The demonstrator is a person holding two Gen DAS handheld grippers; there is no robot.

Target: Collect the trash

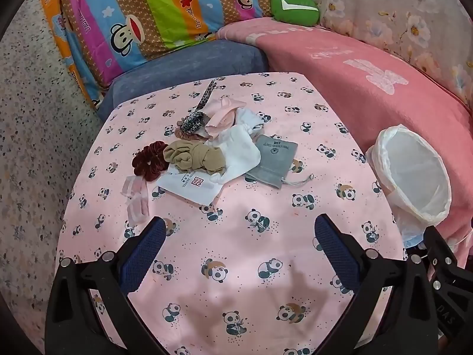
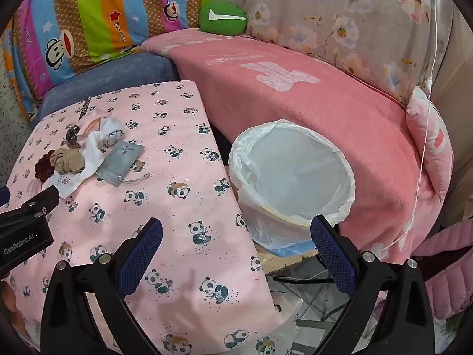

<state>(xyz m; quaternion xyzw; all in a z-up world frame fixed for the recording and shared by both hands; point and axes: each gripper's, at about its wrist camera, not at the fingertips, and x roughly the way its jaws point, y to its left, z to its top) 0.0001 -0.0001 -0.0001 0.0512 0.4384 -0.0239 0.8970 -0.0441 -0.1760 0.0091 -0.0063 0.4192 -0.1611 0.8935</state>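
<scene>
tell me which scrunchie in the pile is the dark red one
The dark red velvet scrunchie at the pile's left end, beside the tan knotted cloth. The leopard-print scrunchie lies farther back.

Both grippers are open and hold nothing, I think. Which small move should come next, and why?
Probably the left gripper should move forward toward the pile and close on the near white pouch. Both it and the right gripper are open and empty, the pile lies ahead of the left one, and the lined bin beside the table appears empty.
</scene>
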